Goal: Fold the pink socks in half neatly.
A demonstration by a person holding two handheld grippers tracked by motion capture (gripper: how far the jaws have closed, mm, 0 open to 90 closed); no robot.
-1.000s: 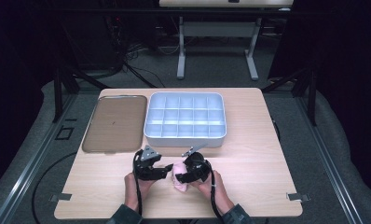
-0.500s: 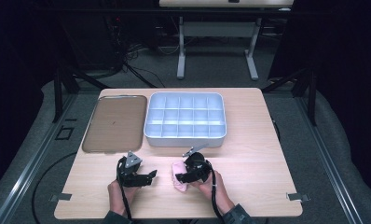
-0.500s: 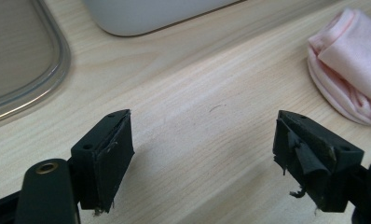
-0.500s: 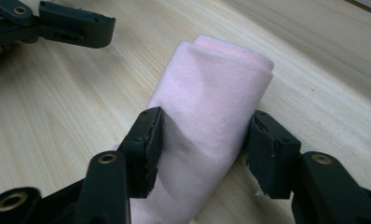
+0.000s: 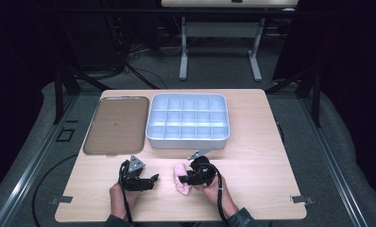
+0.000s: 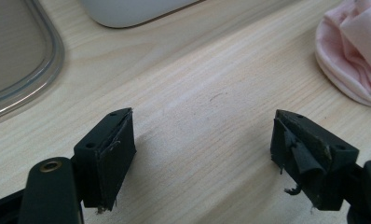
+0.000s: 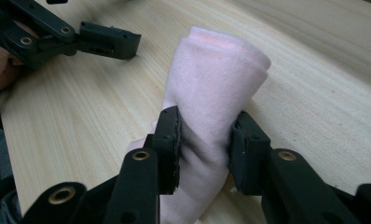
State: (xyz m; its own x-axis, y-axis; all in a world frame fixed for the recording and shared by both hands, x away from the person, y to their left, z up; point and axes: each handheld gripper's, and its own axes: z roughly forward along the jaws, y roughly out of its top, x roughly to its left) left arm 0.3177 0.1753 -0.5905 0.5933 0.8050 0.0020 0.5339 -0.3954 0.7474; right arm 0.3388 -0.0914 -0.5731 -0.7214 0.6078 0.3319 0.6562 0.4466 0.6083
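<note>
Near the front edge of the pale wooden table (image 5: 271, 156), the right gripper (image 7: 203, 140) has its two black jaws pressed into the sides of a folded pale pink cloth (image 7: 216, 84); they have just been closing, and the soft fabric now dents between the pads. From the high view that cloth (image 5: 180, 178) lies on the tabletop just left of the right gripper (image 5: 186, 178), between the person's two hands. The left gripper (image 5: 150, 179) sits low over the wood a little way off, its jaws wide apart with only bare table between them; in its own view the left gripper (image 6: 202, 140) faces the cloth's rounded edge (image 6: 351, 56) at the upper right, not touching it. Farther back stand a white plastic tray with a grid of compartments (image 5: 188, 142) and, just beside it on the left, a flat brown lid with rounded corners (image 5: 115, 124).
</note>
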